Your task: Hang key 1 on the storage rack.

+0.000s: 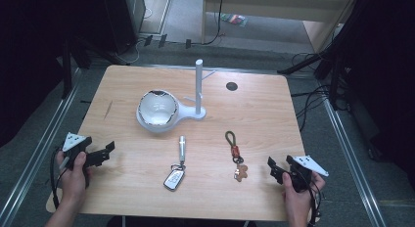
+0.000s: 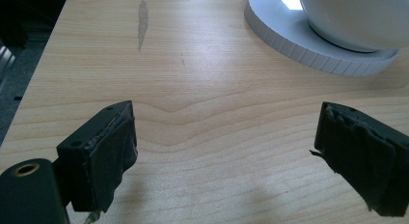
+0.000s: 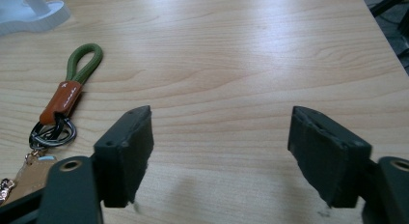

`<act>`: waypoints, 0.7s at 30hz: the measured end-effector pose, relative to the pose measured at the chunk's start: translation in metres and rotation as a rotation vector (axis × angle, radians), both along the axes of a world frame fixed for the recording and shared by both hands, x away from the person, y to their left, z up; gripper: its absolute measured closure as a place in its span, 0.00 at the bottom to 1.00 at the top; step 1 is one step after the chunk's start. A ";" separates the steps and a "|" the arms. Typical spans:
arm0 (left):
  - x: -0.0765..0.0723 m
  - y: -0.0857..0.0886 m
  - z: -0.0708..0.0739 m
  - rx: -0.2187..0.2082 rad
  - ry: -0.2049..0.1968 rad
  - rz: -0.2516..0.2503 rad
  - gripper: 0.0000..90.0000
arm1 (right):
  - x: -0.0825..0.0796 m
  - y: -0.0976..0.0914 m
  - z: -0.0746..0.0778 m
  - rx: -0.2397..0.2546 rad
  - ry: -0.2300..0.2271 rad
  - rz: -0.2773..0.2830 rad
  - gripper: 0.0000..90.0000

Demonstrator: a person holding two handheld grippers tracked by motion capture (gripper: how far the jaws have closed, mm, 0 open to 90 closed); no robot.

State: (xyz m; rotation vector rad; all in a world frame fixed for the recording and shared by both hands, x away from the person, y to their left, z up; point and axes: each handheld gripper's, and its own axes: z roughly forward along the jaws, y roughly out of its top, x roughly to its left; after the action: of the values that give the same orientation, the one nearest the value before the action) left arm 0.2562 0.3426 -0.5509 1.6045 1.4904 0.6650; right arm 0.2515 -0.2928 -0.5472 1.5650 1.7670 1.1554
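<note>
A light wood table (image 1: 147,153) stands on a grey floor, with dark stands and cables around it. The right gripper (image 1: 277,170) rests near the table's front edge, at about 4 o'clock from the middle, and its jaws are spread wide with nothing between them. Just beside it, at its 9 o'clock, lies the green-loop keyring (image 1: 236,156) with an orange tab, dark rings and a small brown charm. That is the nearest thing to grab. The left gripper (image 1: 106,151) sits at about 8 o'clock on the table, jaws also spread wide and empty. Between the two hands lies the car key (image 1: 175,175) on its silver strap. Farther back stand the white bowl (image 1: 157,107) on its base and the white post (image 1: 199,87). The keyring lies flat, so the jaws could slide over it or push it along the wood. A pinch on the rings alone could let the charm swing and snag.
</note>
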 end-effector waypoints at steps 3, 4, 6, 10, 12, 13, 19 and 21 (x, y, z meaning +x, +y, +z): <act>0.000 0.001 0.000 -0.008 -0.001 0.000 0.09 | -0.001 0.003 0.002 -0.026 -0.017 -0.019 0.41; 0.000 0.001 0.000 -0.010 -0.002 0.003 0.09 | 0.000 0.003 0.003 -0.032 -0.017 -0.026 0.42; 0.000 0.001 0.000 -0.015 -0.003 0.003 0.09 | 0.000 0.004 0.006 -0.023 -0.025 -0.020 0.46; 0.000 0.002 0.000 -0.020 -0.001 0.004 0.09 | -0.001 0.007 0.013 -0.027 -0.037 0.026 0.49; 0.001 0.002 0.000 -0.021 0.001 0.005 0.09 | 0.001 0.008 0.016 -0.035 -0.034 0.067 0.50; 0.001 0.002 0.000 -0.020 -0.001 0.004 0.09 | 0.006 0.007 0.021 -0.014 0.006 0.162 0.43; 0.001 0.002 0.000 -0.020 -0.002 0.006 0.09 | 0.007 0.017 0.034 -0.067 0.030 0.171 0.34; 0.001 0.002 0.000 -0.020 0.000 0.005 0.09 | 0.008 0.022 0.038 -0.084 0.056 0.186 0.32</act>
State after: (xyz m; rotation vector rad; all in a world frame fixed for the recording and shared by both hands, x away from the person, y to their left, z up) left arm 0.2571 0.3446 -0.5510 1.5859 1.4972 0.6507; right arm 0.2594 -0.2707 -0.5091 1.4216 2.0063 1.1151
